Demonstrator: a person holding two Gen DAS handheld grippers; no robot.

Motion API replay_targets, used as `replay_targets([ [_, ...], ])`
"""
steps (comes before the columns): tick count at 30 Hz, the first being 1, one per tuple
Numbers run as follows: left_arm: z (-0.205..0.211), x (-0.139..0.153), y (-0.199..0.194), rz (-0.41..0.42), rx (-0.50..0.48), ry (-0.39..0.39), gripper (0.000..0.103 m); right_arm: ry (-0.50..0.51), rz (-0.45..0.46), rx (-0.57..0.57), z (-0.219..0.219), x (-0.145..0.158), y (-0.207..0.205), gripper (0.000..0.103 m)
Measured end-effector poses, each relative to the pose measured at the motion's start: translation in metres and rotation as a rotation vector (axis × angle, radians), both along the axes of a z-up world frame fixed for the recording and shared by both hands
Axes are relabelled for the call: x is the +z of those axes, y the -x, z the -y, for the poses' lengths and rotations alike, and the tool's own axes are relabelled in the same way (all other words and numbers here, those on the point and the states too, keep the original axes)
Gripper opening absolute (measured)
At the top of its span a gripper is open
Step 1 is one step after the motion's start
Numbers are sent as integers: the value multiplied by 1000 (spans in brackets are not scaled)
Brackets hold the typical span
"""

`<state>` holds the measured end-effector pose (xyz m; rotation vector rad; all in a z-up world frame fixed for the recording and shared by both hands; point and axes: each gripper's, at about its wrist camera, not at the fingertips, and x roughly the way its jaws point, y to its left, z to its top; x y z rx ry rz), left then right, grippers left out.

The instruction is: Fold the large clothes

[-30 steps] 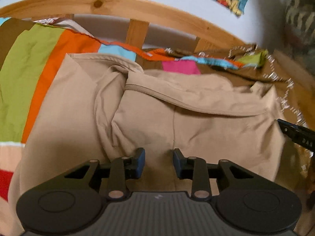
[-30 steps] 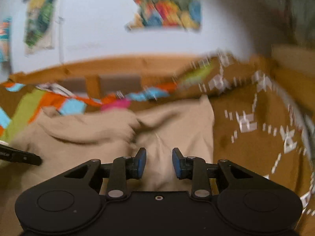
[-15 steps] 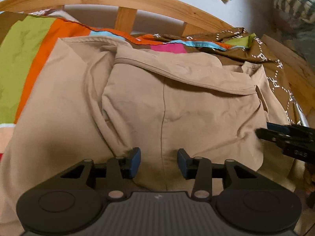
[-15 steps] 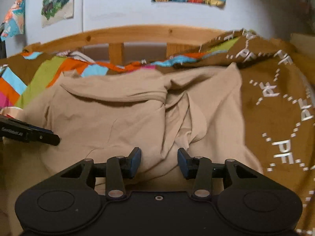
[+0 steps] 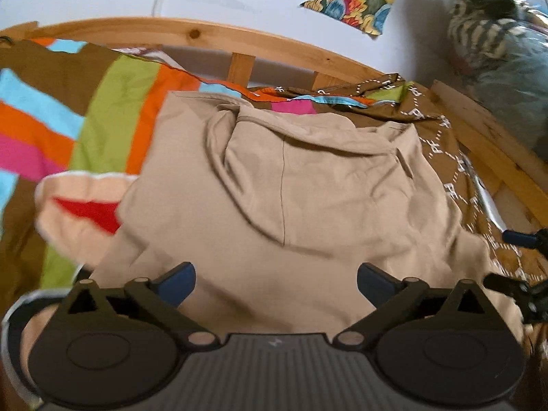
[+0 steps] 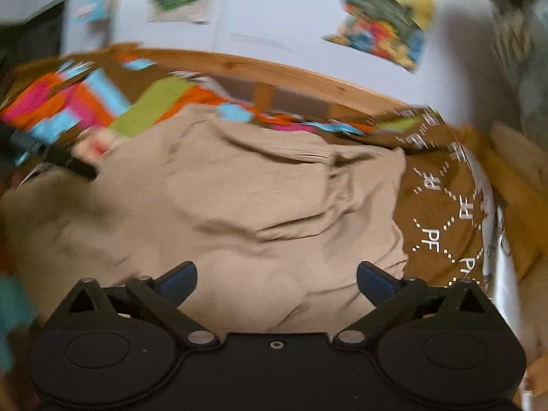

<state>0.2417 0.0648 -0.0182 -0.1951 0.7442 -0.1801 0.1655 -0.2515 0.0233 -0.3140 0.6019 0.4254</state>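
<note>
Beige hoodie (image 5: 284,185): spread on striped bedcover (image 5: 102,113), lying ahead of and beneath both sets of fingers. Left gripper (image 5: 275,282) and right gripper (image 6: 275,282): fingers spread wide, holding nothing.

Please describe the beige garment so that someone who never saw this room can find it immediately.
Look at the wooden bed frame by the white wall. On its striped bedcover lies the beige hooded garment, spread wide. It is the only plain, single-coloured cloth there.
</note>
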Motion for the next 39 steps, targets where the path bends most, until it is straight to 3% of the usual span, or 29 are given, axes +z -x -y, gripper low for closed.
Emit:
replay_targets([
  [6, -16, 12, 78, -54, 13, -61, 102, 6, -30, 11, -14, -3, 70, 102],
  [9, -26, 16, 113, -94, 10, -132, 102, -35, -87, -1, -23, -16, 87, 102],
  [13, -36, 9, 137, -113, 2, -126, 102, 21, -154, 36, -44, -39, 99, 102],
  [16, -35, -2, 136, -130, -19, -109, 102, 106, -167, 68, -61, -55, 102, 102],
  [20, -22, -13, 134, -105, -97, -165, 102, 219, -153, 100, -77, -74, 100, 102],
  [25, -13, -26, 131, -107, -139, -233, 102, 205, -162, 89, -81, -82, 88, 102],
  [31, -29, -38, 118, -163, -127, -155, 102, 52, -255, -19, -75, -92, 65, 102],
  [34, -34, -39, 117, -148, -123, -153, 102, 83, -178, -1, -85, -89, 70, 102],
  [39, -37, -31, 123, -16, -156, -116, 102, 69, -53, 25, -88, -76, 74, 102],
])
